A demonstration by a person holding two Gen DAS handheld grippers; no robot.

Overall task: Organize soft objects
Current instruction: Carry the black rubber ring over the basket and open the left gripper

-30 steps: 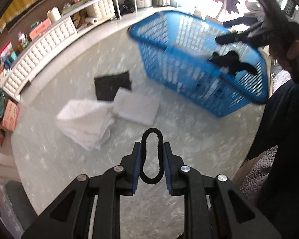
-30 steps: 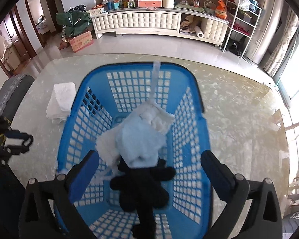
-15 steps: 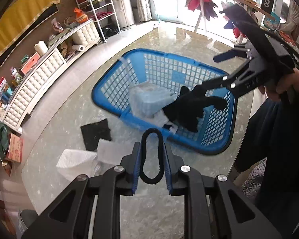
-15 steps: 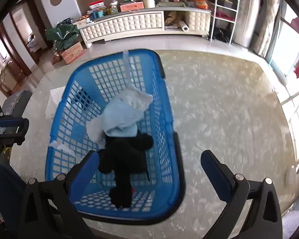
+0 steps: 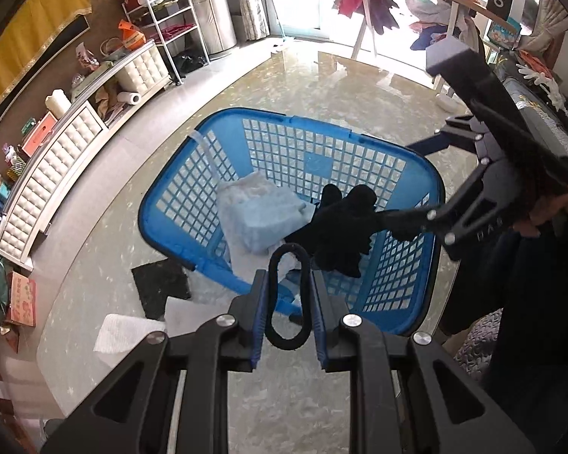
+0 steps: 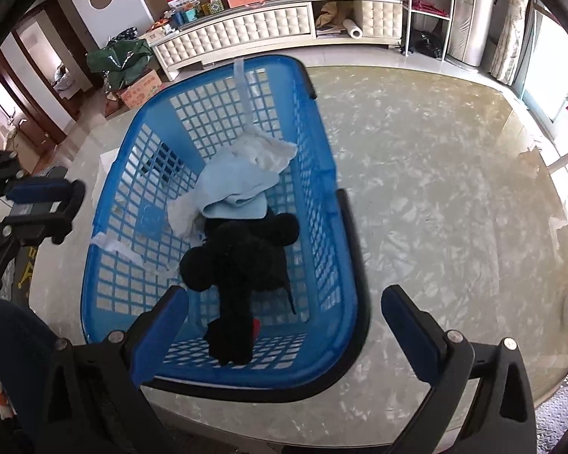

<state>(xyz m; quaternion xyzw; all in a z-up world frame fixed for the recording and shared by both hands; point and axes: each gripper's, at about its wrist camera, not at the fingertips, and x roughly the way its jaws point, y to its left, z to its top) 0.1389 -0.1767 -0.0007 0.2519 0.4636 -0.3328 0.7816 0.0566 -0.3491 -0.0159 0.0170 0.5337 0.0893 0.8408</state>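
Observation:
A blue mesh basket (image 5: 193, 174) (image 6: 322, 143) stands on the marble table. Inside lie a light blue folded cloth (image 5: 261, 215) (image 6: 234, 185), a white cloth and a black plush toy (image 5: 344, 227) (image 6: 242, 261). My left gripper (image 5: 287, 295) is shut on a black elastic loop (image 5: 303, 265), held just above the basket's near rim. My right gripper (image 6: 284, 325) is open and empty above the basket's near end; it also shows in the left wrist view (image 5: 469, 204).
A black cloth (image 5: 159, 283) and white folded towels (image 5: 128, 333) lie on the table left of the basket. A white cabinet (image 6: 246, 30) runs along the far wall. A drying rack (image 5: 378, 7) with clothes stands by the window.
My left gripper has moved toward the basket with the loop still held. My right gripper has drawn back from the plush toy and stays open.

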